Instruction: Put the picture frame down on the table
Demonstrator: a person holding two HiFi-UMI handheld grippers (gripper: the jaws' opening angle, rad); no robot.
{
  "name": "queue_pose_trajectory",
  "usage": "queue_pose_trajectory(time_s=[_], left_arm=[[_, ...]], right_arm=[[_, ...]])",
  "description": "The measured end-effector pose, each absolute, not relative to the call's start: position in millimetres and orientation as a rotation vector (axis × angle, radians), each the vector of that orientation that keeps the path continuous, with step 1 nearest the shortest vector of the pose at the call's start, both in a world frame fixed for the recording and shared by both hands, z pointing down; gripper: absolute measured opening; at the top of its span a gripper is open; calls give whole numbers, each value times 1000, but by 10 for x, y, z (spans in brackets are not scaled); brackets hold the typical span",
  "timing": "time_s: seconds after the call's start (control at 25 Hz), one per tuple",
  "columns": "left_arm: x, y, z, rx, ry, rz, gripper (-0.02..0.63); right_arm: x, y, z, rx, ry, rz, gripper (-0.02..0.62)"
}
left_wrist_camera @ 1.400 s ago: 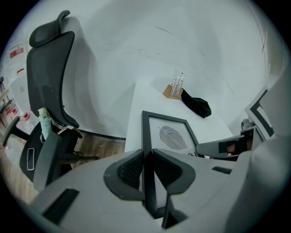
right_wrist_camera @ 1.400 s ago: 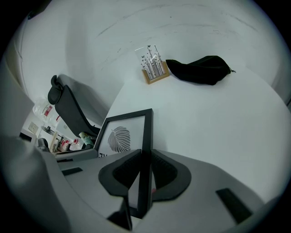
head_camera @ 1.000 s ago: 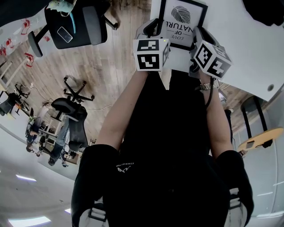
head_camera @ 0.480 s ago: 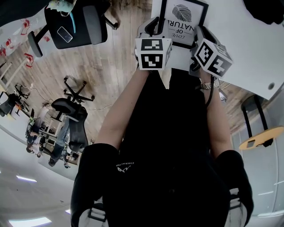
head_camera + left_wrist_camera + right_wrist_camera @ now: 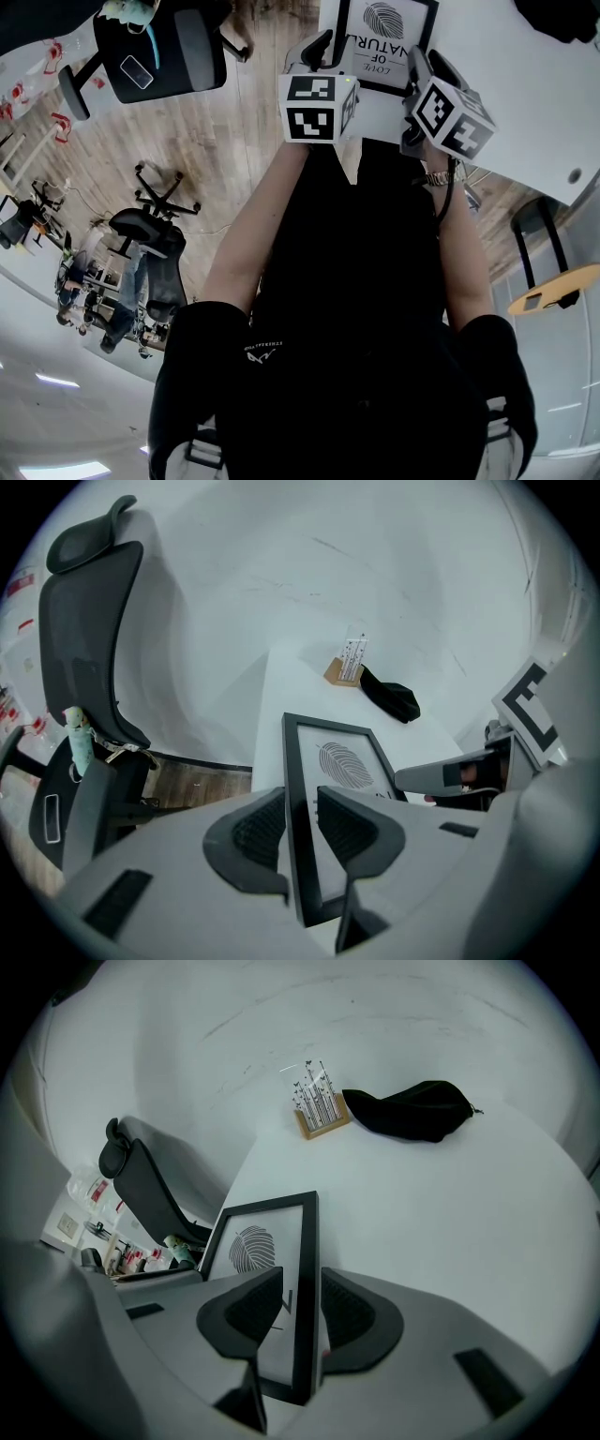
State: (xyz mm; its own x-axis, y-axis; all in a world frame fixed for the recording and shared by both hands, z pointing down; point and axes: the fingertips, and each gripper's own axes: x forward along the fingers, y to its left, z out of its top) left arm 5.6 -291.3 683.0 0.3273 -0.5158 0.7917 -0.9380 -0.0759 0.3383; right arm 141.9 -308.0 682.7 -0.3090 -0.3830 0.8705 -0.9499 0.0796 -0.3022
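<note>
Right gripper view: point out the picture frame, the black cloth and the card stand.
picture frame [image 5: 251,1248], right gripper view, on the leaf print.
black cloth [image 5: 412,1110], right gripper view, middle of the heap.
card stand [image 5: 316,1105], right gripper view, on its upright cards.

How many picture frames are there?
1. The picture frame is at the white table's edge, between the left gripper and right gripper. No others show.

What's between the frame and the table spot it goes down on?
Nothing visible. The frame is low over bare white table. The stand and black cloth are at the far end, well clear of it.
</note>
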Motion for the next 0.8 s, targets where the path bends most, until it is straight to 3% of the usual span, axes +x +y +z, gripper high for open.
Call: queue_pose_trajectory(time_s=[0.24, 0.36, 0.8], left_arm=[[93, -2853, 6724, 1751, -1317, 615, 87], [77, -2797, 6704, 1750, -1324, 643, 32], [29, -2453, 6638, 1802, -1305, 651, 6]], right_arm=[[1455, -2997, 6738, 1347, -1762, 1195, 62], [1452, -2938, 6682, 1355, -1760, 1184, 3], [1365, -2541, 6619, 1382, -1784, 1180, -2]])
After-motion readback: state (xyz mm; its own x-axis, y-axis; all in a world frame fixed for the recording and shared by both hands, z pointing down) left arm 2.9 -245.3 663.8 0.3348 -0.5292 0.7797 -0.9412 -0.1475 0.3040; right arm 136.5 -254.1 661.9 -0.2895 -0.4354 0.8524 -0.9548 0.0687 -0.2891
